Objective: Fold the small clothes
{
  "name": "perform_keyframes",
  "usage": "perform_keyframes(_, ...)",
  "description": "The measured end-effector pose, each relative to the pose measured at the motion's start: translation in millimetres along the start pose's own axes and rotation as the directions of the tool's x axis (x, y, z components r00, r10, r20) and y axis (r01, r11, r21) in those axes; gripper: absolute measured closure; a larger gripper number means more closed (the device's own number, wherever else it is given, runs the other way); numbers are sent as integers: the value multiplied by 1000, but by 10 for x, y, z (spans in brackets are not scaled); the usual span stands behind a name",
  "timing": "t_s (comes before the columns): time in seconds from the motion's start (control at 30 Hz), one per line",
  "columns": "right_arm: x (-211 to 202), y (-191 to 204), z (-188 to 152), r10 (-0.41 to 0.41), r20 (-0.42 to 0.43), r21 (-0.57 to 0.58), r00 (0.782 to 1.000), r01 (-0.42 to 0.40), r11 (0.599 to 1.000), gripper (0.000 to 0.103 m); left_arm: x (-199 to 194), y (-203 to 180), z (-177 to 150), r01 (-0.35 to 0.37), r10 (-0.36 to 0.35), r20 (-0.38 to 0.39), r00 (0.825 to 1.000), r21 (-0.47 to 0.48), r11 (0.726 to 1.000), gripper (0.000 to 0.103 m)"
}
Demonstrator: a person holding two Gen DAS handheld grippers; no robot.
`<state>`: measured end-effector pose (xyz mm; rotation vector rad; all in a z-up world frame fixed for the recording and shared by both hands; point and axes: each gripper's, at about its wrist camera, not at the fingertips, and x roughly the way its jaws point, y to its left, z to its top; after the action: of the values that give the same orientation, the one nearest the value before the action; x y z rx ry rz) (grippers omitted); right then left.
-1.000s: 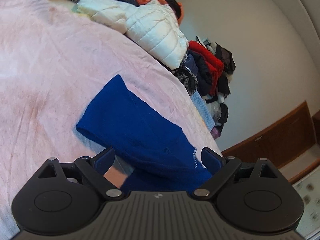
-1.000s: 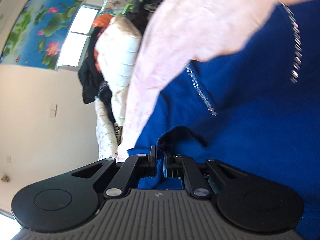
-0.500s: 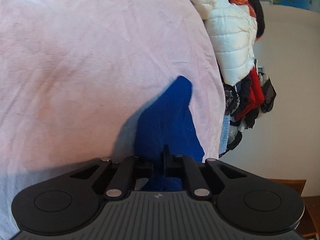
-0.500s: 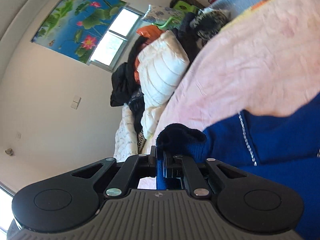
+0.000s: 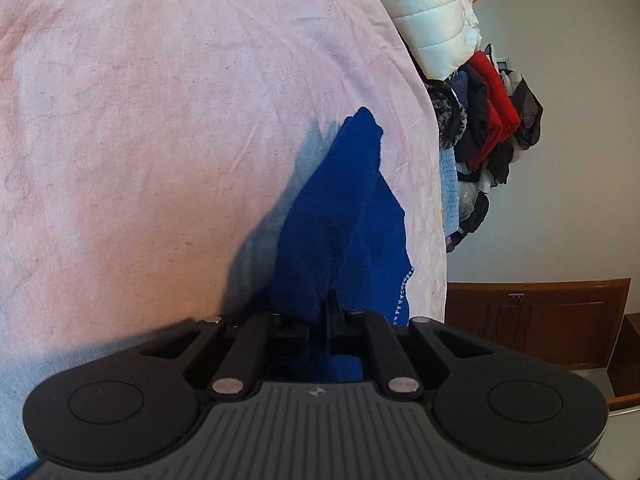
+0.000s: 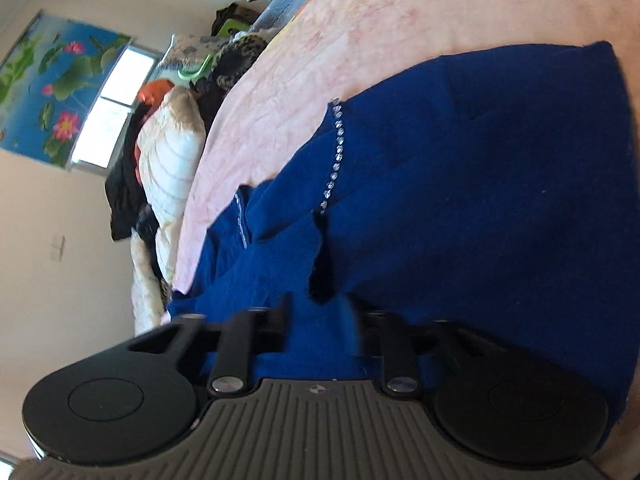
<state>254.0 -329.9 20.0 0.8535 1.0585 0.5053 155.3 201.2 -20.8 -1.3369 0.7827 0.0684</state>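
Blue garment (image 5: 344,232): soft, limp, light; left gripper (image 5: 320,312) pinches its fold, right gripper (image 6: 320,320) just spreading, cloth loose between; take edges.

We see a bed under a pink sheet (image 5: 168,128); a blue garment (image 6: 480,184) lies on it, clothes piled (image 5: 436,12) along its edge.

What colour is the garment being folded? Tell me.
Deep royal blue garment with a rhinestone trim; right wrist view shows it best.
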Motion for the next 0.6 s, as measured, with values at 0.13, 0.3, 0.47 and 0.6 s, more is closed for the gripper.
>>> perform_keyframes(0.13, 56, 42, 110, 10, 31, 14, 999, -11, 1000, 50, -62, -22, -5, -9, 9, 13, 1000, 24, 1000, 96)
perform_keyframes(0.3, 376, 212, 208, -15, -56, -50, 998, 13, 999, 57, -38, -24, -29, -30, 30, 13, 999, 21, 999, 97)
perform_keyframes(0.47, 430, 417, 192, -81, -70, -184, 994, 67, 981, 94, -115, -76, 9, -25, 23, 39, 999, 43, 999, 96)
perform_keyframes(0.6, -74, 577, 316, 65, 43, -199, 997, -55, 979, 94, -281, -86, 87, -17, 11, 94, 996, 57, 998, 84)
